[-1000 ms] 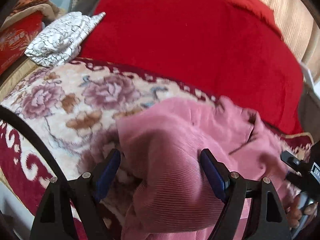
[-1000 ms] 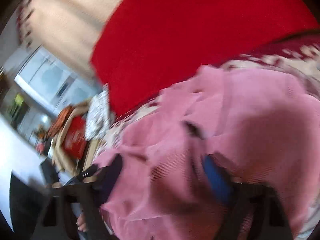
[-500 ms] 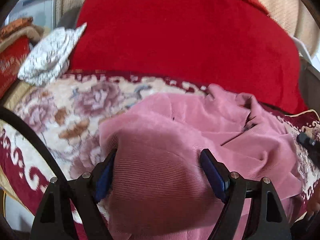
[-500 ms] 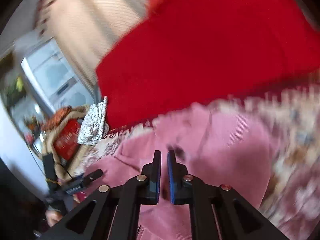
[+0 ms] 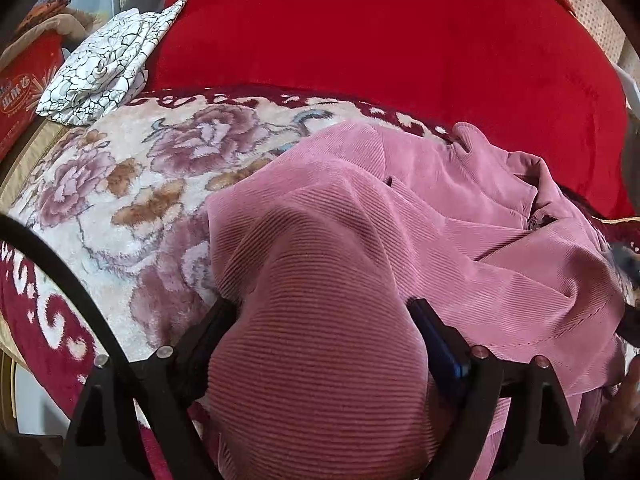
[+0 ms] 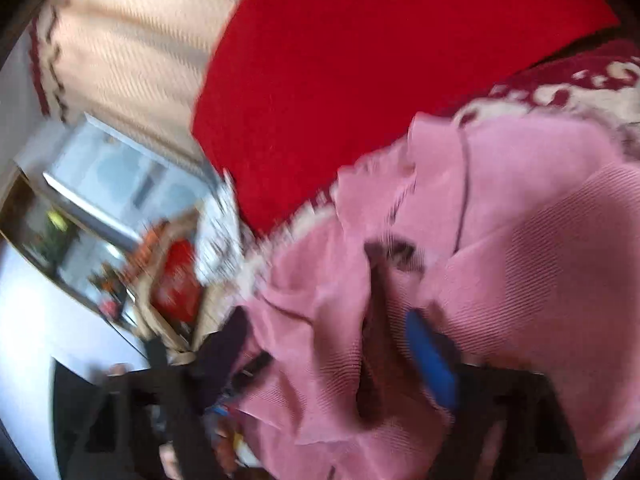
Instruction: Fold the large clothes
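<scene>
Pink garment [image 5: 460, 240] bulging through left gripper [image 5: 324, 340], right view seemingly motion-blurred

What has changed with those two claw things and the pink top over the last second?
The right gripper was shut and free of cloth half a second ago; now its jaws stand apart with pink garment bunched between them, in a blurred view. The left gripper stayed open with a fold of the garment mounded between its fingers. The floral blanket, red cushion and white patterned cloth lie where they were.

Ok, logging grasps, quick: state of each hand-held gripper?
Left hand-held gripper: open, pink garment bunched between its fingers.
Right hand-held gripper: open, same garment between; blurred.
</scene>
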A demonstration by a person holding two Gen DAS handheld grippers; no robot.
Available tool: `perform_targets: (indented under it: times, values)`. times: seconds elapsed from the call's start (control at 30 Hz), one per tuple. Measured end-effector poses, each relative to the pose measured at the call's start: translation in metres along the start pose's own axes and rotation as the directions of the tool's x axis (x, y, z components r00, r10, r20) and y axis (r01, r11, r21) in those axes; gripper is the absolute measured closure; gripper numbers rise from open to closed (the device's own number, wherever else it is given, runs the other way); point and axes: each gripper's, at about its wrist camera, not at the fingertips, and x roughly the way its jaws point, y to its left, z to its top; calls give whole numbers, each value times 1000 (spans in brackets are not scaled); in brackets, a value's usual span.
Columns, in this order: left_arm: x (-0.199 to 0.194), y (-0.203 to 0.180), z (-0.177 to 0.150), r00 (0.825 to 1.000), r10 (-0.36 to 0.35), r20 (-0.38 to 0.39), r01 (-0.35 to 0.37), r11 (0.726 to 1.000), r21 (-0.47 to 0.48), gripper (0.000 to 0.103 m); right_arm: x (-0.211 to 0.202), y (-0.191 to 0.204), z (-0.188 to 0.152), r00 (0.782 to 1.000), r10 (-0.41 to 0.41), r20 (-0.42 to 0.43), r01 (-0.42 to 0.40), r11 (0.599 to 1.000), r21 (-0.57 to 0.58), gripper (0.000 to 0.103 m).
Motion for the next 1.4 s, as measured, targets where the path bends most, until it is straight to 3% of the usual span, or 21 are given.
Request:
perform_targets:
  times: [0.03, 0.13, 0.2, 0.27, 0.3, 0.4, 0.5, 0.57, 0.6, 0.63, 0.7, 0.8, 0.87, 0.9, 1.0, 1.07, 1.17, 1.23, 1.3, 1.37, 1.4]
  values:
    - [0, 0, 0, 1000, 0, 1, 0, 1000, 1, 14, 11, 4, -4, 1000, -15, -21, 14, 1000, -27, 74]
    - [-5, 2, 1, 1000, -12, 20, 12, 1000, -6, 14, 21, 27, -16, 996, -93, 2, 92, 984, -154, 93]
    - [-13, 2, 2, 998, -20, 54, 20, 1000, -10, 14, 8, 46, -23, 993, -94, 66, 106, 968, -227, 94]
    - [-26, 0, 5, 994, -23, 111, 24, 1000, -10, 14, -17, 73, -34, 977, -100, 189, 162, 924, -346, 95]
    - [-32, -2, 6, 990, -22, 143, 24, 1000, -10, 14, -32, 87, -41, 962, -100, 254, 199, 893, -403, 95]
    - [-44, -6, 7, 979, -8, 202, 10, 1000, -9, 14, -64, 96, -48, 927, -99, 361, 261, 863, -434, 95]
    - [-31, -10, 8, 988, 12, 155, -12, 1000, 2, 14, -84, 68, -34, 897, -185, 400, 333, 880, -338, 95]
    - [-10, -14, 5, 998, 37, 58, -39, 999, 25, 14, -86, 32, -21, 887, -275, 370, 374, 899, -228, 95]
    - [2, -16, 3, 998, 61, 8, -62, 997, 42, 14, -80, 11, -14, 896, -327, 300, 391, 902, -185, 95]
    - [12, -17, 1, 997, 77, -28, -75, 996, 53, 14, -72, -8, -8, 915, -349, 204, 381, 913, -147, 94]
    - [10, -18, 2, 997, 74, -18, -73, 996, 46, 14, -61, -41, -7, 951, -302, 68, 303, 953, -3, 91]
    - [-5, -17, 8, 995, 85, 47, -86, 996, 24, 14, -74, -47, 4, 965, -254, 64, 250, 966, 64, 89]
    - [-12, -17, 10, 991, 104, 86, -106, 994, 19, 14, -94, -46, 13, 956, -255, 142, 248, 966, 69, 82]
    - [-16, -17, 11, 989, 101, 108, -104, 994, 15, 14, -108, -45, 14, 938, -274, 214, 263, 962, 79, 73]
    - [-25, -19, 13, 983, 87, 159, -91, 996, 19, 14, -138, -39, 10, 881, -295, 369, 280, 955, 96, 17]
    - [-28, -24, 16, 980, 81, 179, -87, 996, 26, 14, -145, -28, 3, 857, -256, 447, 257, 965, 60, 17]
    - [-20, -37, 15, 986, 80, 147, -90, 994, 61, 14, -124, -7, 1, 891, -231, 390, 281, 957, -75, 20]
    - [-5, -47, 12, 988, 125, 86, -133, 986, 98, 14, -106, -3, -7, 915, -231, 330, 283, 952, -119, 33]
    - [17, -57, 7, 985, 175, 8, -174, 975, 141, 13, -79, -4, -12, 931, -282, 233, 321, 935, -150, 38]
    - [20, -59, 6, 982, 187, 13, -187, 973, 135, 12, -53, -14, -16, 919, -367, 140, 387, 908, -162, 37]
    - [19, -60, 7, 982, 187, 7, -186, 973, 133, 12, -46, -14, -18, 906, -401, 133, 420, 889, -183, 37]
